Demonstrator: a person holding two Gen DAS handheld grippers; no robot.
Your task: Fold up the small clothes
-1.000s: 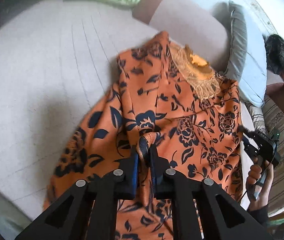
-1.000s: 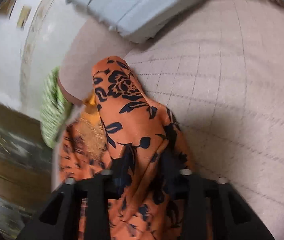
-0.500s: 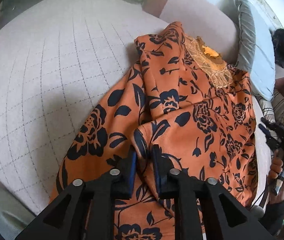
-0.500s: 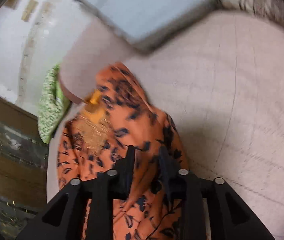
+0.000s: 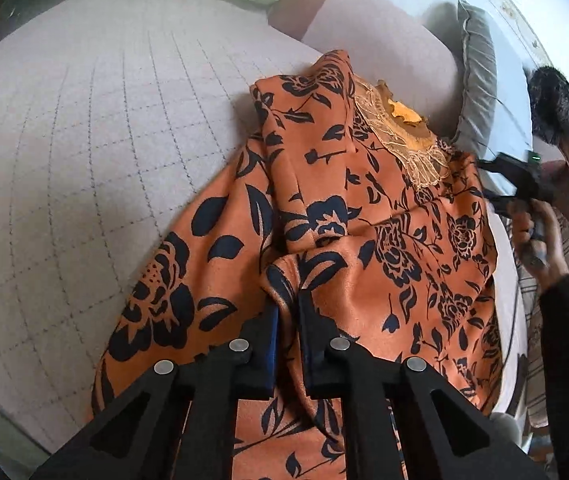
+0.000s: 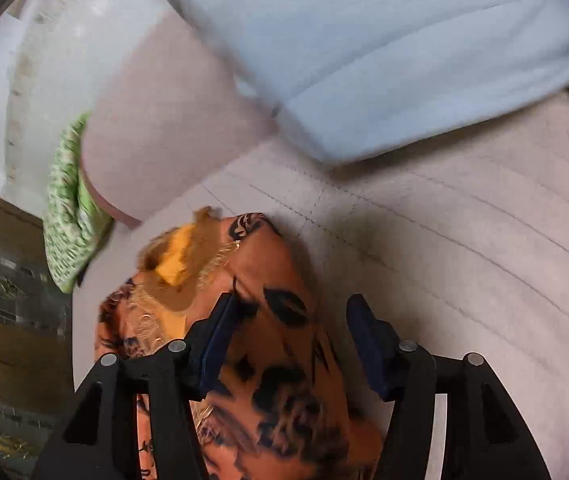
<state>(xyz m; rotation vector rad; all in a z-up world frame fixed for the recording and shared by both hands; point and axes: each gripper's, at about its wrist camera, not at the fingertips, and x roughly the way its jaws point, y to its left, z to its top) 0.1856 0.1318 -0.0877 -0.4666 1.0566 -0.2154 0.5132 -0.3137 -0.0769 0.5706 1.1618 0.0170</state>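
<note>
1 gripper (image 5: 286, 312) pinches dress (image 5: 384, 240).

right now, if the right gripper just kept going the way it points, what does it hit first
Probably the orange floral garment, which lies between and just ahead of the right gripper's open jaws, which have just been opening. Beyond it is the quilted bed cover. Depth is unclear.

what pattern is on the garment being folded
Orange fabric with a dark navy-black floral and leaf print, on the garment; clearest in the left wrist view.
</note>
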